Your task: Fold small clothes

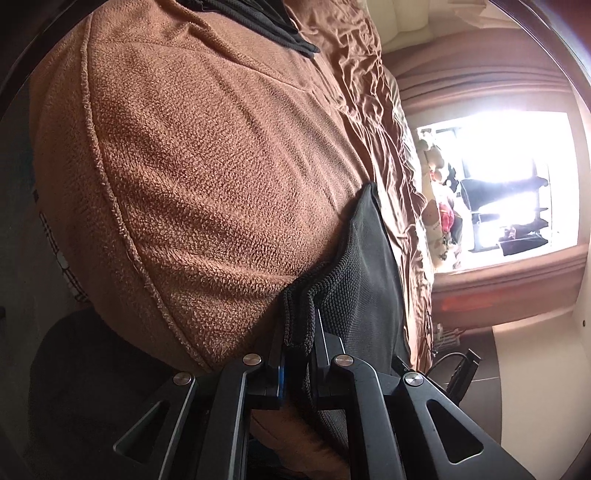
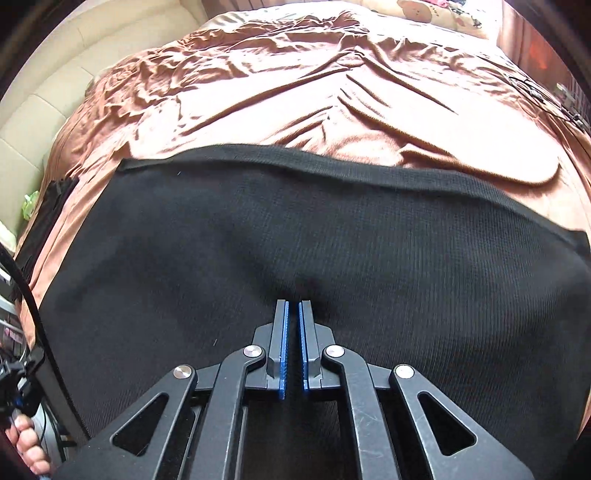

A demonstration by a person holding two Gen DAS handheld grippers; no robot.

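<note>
A black knitted garment [image 2: 295, 229] lies spread flat on the brown bedsheet [image 2: 295, 92] and fills the lower half of the right wrist view. My right gripper [image 2: 294, 306] hovers just over its middle, its blue-padded jaws nearly together with nothing between them. In the left wrist view, which is rolled sideways, my left gripper [image 1: 297, 332] is shut on a folded edge of the black garment [image 1: 354, 258], next to a brown fleece blanket [image 1: 192, 177].
A second dark garment [image 1: 273, 22] lies at the far end of the fleece blanket. A cream padded headboard [image 2: 55, 74] stands at the left. Cables [image 2: 546, 96] lie at the bed's right edge. A bright window [image 1: 517, 177] and soft toys [image 1: 439, 218] are beyond the bed.
</note>
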